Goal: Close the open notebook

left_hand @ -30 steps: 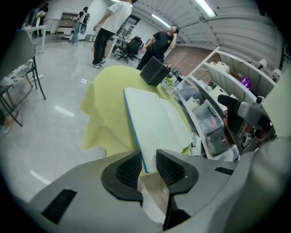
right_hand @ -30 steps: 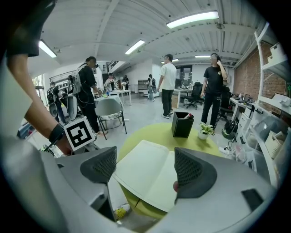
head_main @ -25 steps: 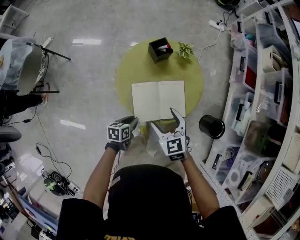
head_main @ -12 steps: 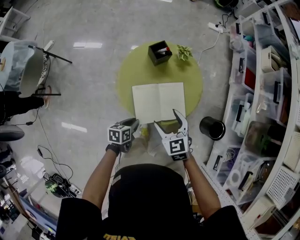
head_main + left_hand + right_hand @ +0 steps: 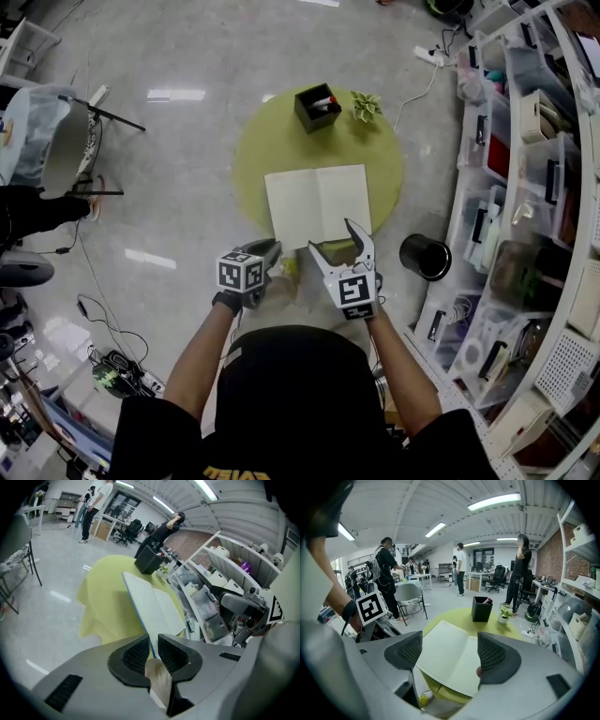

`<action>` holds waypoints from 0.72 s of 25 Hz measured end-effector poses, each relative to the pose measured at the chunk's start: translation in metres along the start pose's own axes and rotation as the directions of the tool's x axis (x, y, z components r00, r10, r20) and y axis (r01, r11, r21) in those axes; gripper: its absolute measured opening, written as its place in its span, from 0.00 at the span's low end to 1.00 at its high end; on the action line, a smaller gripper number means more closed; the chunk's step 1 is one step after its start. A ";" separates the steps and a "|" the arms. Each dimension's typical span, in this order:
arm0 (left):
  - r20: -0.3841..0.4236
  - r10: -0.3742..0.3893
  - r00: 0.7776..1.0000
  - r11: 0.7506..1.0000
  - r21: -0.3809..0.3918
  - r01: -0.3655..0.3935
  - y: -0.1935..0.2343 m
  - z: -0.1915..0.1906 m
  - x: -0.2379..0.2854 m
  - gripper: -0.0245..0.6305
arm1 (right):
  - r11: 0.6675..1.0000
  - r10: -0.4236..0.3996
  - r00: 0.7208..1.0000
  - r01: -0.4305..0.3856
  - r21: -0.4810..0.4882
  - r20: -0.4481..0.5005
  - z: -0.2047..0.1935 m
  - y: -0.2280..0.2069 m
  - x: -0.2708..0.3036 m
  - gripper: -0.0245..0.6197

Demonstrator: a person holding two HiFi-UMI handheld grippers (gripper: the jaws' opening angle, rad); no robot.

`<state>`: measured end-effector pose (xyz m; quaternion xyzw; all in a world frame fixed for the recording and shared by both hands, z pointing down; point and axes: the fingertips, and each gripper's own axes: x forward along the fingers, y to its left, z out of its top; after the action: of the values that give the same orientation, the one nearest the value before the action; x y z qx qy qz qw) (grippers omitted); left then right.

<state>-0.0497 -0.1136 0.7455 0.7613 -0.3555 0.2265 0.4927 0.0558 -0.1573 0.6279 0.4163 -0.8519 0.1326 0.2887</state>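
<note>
Two claws in play, but only one really matters right now. Your notebook [image 5: 317, 202] lies open on the green round table [image 5: 253, 155], on the half of the table nearest you. Its spine runs straight away from you toward the table's far rim, where the black pen box [image 5: 317, 106] and the little plant [image 5: 367, 105] sit. So closing it means folding one half sideways across that spine, not toward you or away. Your left gripper [image 5: 153, 639] is the one set up for that. It's at the table's near rim with its jaws almost together on the notebook's near-left corner, and its own view shows the blue edge running down into the slit between the pads (looks like a real pinch to me, not just a touch). Your right gripper [image 5: 451, 653] is at the near rim too, jaws wide apart with nothing in them, hovering by the right-hand page. I can't tell if one jaw tip rests on the paper or floats above it. Also hard to make out is whether the left pads have the cover or just a leaf or two. The table's near rim is hidden under both grippers in the head view.
</note>
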 end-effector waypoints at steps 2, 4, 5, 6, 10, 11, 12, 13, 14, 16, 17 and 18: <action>0.006 -0.008 1.000 1.000 0.009 0.007 -0.006 0.002 -0.002 0.15 | 1.000 -0.003 1.000 0.003 -0.006 0.002 0.001 -0.001 -0.003 0.60; 0.010 -0.015 1.000 1.000 0.019 0.014 -0.011 0.004 -0.004 0.15 | 1.000 -0.006 1.000 0.006 -0.009 0.002 0.000 -0.003 -0.004 0.60; 0.010 -0.017 1.000 1.000 0.024 0.017 -0.013 0.005 -0.004 0.15 | 1.000 -0.008 1.000 0.008 -0.005 0.001 -0.001 -0.003 -0.005 0.60; 0.010 -0.019 1.000 0.999 0.029 0.019 -0.014 0.006 -0.005 0.15 | 1.000 -0.010 1.000 0.010 -0.002 0.000 -0.002 -0.004 -0.005 0.60; 0.019 -0.022 1.000 0.999 0.037 0.022 -0.020 0.010 -0.007 0.14 | 1.000 -0.018 1.000 0.018 0.024 0.003 -0.004 -0.006 -0.006 0.60; 0.021 -0.025 0.999 0.999 0.037 0.024 -0.022 0.010 -0.006 0.14 | 1.000 -0.017 1.000 0.017 0.019 0.001 -0.006 -0.007 -0.007 0.59; 0.024 -0.028 0.999 0.999 0.039 0.027 -0.024 0.011 -0.006 0.14 | 1.000 -0.016 1.000 0.016 0.009 -0.002 -0.007 -0.008 -0.009 0.59; 0.026 -0.030 0.999 0.999 0.041 0.029 -0.026 0.011 -0.005 0.14 | 1.000 -0.014 1.000 0.014 0.001 -0.004 -0.009 -0.008 -0.010 0.59; 0.027 -0.032 0.999 0.999 0.043 0.030 -0.028 0.011 -0.004 0.14 | 1.000 -0.014 1.000 0.014 -0.002 -0.005 -0.010 -0.009 -0.011 0.59; 0.028 -0.035 0.999 0.998 0.046 0.034 -0.030 0.012 -0.005 0.14 | 1.000 -0.018 1.000 0.018 0.000 -0.004 -0.010 -0.011 -0.012 0.58; 0.029 -0.036 0.999 0.998 0.048 0.035 -0.030 0.013 -0.005 0.14 | 1.000 -0.022 1.000 0.022 0.003 -0.001 -0.008 -0.013 -0.012 0.57; 0.029 -0.037 0.999 0.998 0.049 0.036 -0.031 0.015 -0.006 0.14 | 1.000 -0.025 1.000 0.025 0.007 0.001 -0.008 -0.015 -0.012 0.57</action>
<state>-0.0301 -0.1170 0.7174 0.7828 -0.3434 0.2146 0.4726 0.0761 -0.1553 0.6264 0.4280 -0.8463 0.1317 0.2885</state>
